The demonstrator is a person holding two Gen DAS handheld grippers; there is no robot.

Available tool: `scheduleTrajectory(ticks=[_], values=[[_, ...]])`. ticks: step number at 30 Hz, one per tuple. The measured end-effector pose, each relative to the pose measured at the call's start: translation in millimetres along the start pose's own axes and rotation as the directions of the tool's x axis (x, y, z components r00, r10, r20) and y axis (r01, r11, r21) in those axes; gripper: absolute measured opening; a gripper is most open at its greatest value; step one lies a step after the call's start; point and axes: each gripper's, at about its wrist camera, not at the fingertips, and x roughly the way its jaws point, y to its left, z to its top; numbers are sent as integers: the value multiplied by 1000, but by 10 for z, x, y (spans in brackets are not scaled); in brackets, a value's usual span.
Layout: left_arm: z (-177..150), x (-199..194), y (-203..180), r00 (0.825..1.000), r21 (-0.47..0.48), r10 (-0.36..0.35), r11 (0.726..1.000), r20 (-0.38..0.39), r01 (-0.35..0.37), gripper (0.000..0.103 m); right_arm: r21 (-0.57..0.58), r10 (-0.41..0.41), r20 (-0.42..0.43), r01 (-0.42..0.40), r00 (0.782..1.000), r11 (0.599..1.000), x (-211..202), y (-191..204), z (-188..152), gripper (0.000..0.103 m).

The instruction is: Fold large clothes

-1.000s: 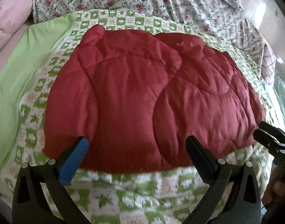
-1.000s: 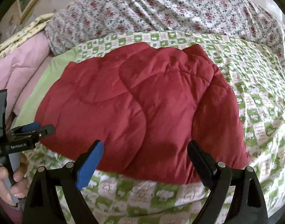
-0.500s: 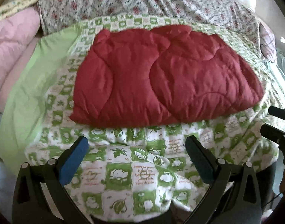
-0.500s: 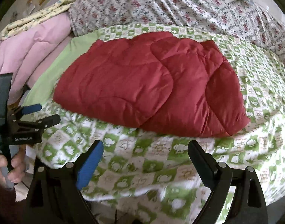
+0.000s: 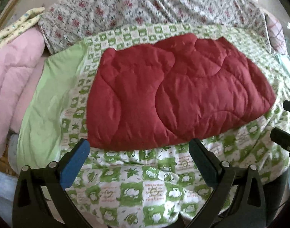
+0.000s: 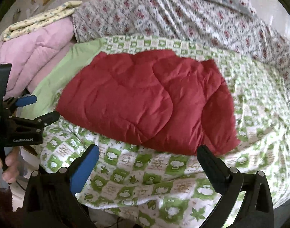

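From the left wrist view, the red quilted garment [image 5: 175, 96] lies folded into a broad, puffy slab on the green-and-white patterned bedspread [image 5: 150, 188], with a pink quilt [image 5: 13, 83] piled off to the left and a floral sheet [image 5: 145, 7] beyond. The left gripper [image 5: 138, 149] stands wide, holding nothing; its blue-padded finger sits just short of the garment's near left corner and its black finger just short of the near edge, neither plainly touching it. The padding looks soft, thick and springy, probably light for its bulk, with a smooth shell that could slip, so a layered hem or corner seems the best place to pinch, taking all layers at once so that the fold does not open. At the right rim of this view the tips of the other tool show, apart from the cloth. From the right wrist view, the same garment [image 6: 150, 102] lies ahead and slightly left, its near right corner just beyond the black finger of the right gripper [image 6: 148, 153], which is also spread wide and empty above the bedspread [image 6: 163, 188]. The left gripper [image 6: 39, 110] shows at the left edge, jaws apart, near the garment's left end but clear of it.
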Motion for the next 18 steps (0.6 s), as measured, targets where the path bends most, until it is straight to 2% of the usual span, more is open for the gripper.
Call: scheduleTrajectory(ticks=[6,18], values=[[62,204,-72,999,-9,-13,1000,-39,13,103,12,5,-34,-5,999,1000,221,-56,32,103],[182,303,-105,998,-21,-47,999,-33,46,103,3,8,-48,-8,999,1000,453,-74,205,103]])
